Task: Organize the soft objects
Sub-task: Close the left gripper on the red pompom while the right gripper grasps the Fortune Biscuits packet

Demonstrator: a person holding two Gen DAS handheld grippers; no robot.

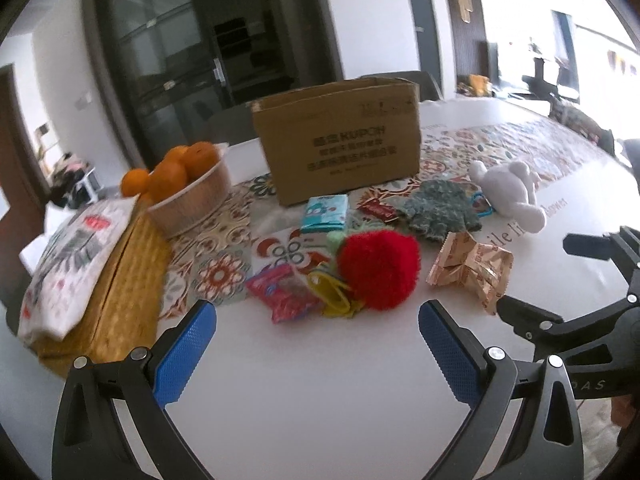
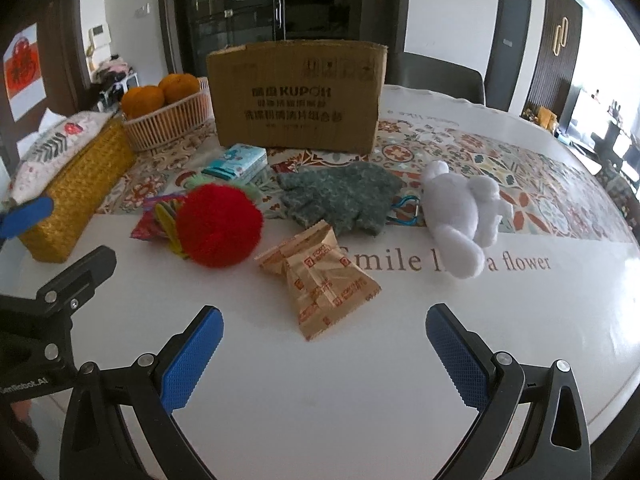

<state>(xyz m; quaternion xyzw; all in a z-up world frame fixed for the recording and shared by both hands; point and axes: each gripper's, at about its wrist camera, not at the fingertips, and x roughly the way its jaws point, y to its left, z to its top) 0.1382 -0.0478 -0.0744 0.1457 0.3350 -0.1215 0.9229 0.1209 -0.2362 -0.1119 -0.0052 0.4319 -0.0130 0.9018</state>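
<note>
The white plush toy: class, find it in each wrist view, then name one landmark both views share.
Left wrist view: white plush toy at far right, beside the green knitted glove.
Right wrist view: right of centre, lying across the printed lettering.
Shared landmark: the cardboard box behind everything.

The left gripper [image 1: 316,320] was held low over the desk [image 1: 320,400], its two blue-padded fingers [image 1: 184,356] spread wide apart with nothing between them. The right gripper [image 2: 324,328] hovered in the same way, jaws wide and empty, blue pads [image 2: 456,356] facing each other across the gap. The two were side by side and close: the right gripper's black frame showed at the right edge of the left wrist view, and the left gripper's frame and one blue fingertip [image 2: 24,216] showed at the left edge of the right wrist view.
</note>
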